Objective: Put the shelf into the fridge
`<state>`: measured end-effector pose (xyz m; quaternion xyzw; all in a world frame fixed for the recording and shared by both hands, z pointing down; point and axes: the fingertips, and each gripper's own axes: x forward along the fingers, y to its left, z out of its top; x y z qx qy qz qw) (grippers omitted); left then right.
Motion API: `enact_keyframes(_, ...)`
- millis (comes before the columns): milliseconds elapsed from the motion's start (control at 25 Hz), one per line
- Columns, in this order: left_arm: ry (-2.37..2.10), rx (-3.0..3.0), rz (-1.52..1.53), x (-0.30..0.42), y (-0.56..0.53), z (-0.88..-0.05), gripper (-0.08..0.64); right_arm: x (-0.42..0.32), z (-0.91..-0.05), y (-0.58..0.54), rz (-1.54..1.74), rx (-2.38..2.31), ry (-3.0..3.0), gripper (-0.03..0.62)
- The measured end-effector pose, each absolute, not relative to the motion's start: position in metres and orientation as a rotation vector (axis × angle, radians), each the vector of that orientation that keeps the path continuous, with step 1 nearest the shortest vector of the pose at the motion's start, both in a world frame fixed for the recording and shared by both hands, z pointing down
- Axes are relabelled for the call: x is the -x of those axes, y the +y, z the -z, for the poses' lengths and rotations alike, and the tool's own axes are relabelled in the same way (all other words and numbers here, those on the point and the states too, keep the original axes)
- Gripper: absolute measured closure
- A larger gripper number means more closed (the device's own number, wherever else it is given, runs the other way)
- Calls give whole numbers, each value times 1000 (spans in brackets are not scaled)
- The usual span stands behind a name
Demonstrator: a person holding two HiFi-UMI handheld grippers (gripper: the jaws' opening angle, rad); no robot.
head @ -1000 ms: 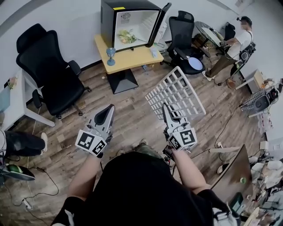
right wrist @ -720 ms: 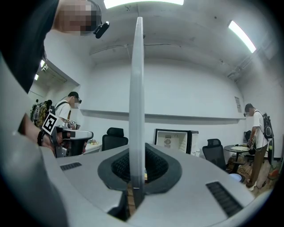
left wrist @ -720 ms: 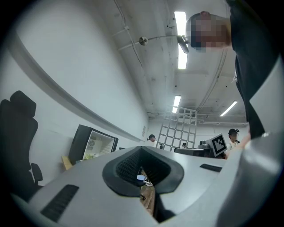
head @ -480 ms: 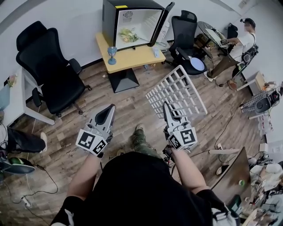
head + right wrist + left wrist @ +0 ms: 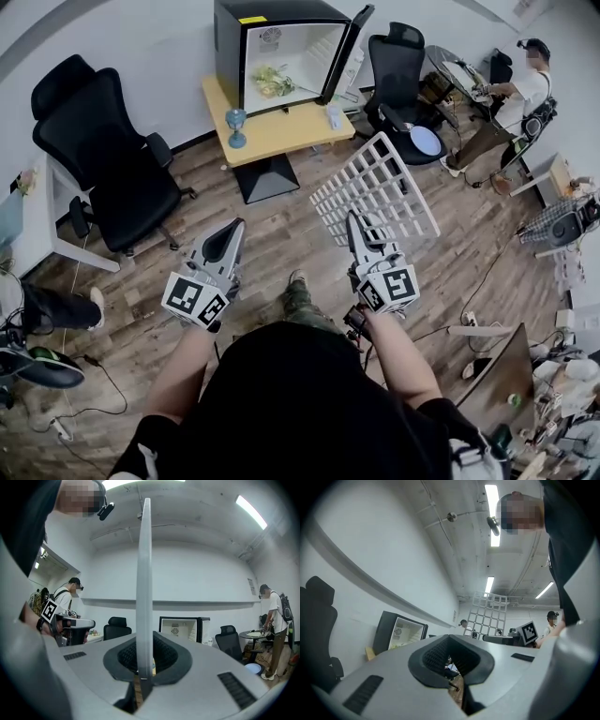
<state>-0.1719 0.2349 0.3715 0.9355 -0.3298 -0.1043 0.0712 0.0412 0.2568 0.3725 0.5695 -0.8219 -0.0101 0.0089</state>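
Shelf [image 5: 375, 192] clamped edge-on between right gripper [image 5: 354, 225] fingers; left gripper [image 5: 230, 234] fingers together, empty. Fridge [image 5: 228, 47] open, with greenish bundle [image 5: 268, 79] inside.

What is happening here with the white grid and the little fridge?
A person holds a gripper in each hand. The right gripper is clamped on the edge of the white grid shelf, holding it in the air. The left gripper is shut on nothing. The fridge stands open on the yellow table, and the shelf is not in it yet.
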Motion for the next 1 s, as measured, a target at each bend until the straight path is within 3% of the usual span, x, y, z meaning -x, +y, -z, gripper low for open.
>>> enact_keyframes(1000,-1179,-2753,202,81,93,-377,540,-124,-396,88,-43,-1576,-2720,555)
